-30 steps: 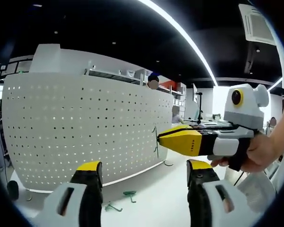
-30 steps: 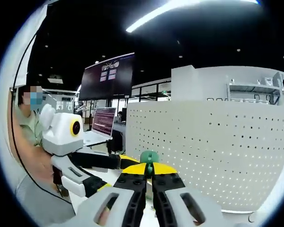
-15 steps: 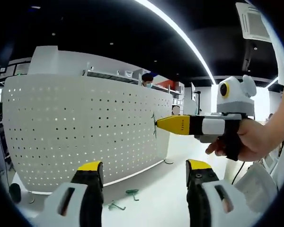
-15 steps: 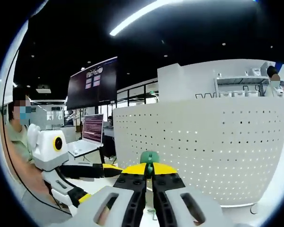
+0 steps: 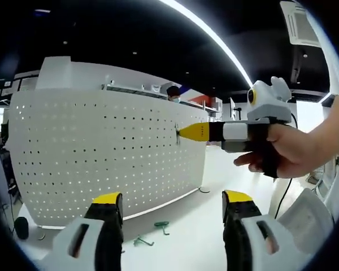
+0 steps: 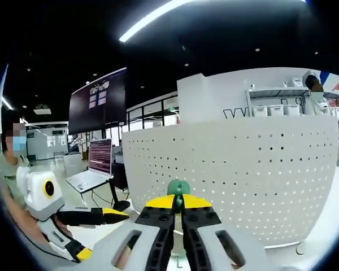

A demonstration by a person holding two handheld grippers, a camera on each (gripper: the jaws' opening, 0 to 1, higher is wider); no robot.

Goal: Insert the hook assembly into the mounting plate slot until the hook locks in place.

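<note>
The white perforated mounting plate point(image 5: 101, 152) stands upright on the table. My right gripper point(image 5: 183, 132) comes in from the right in a hand, its yellow tips at the plate's face with a small green hook point(image 5: 177, 134) pinched in them. In the right gripper view the same gripper point(image 6: 178, 201) is shut on the green hook point(image 6: 178, 187), with the plate point(image 6: 243, 180) straight ahead. My left gripper point(image 5: 172, 199) hangs open and empty below the plate, and it also appears low on the left point(image 6: 96, 231).
Two loose green hooks point(image 5: 161, 226) point(image 5: 140, 242) lie on the white table in front of the plate. An open laptop point(image 6: 97, 169) and a large dark screen point(image 6: 99, 101) stand behind on the left. A seated person point(image 6: 14, 164) is at the left edge.
My right gripper has risen and moved left across the plate's face, carrying the hook closer to the holes. The left gripper has stayed open and almost still.
</note>
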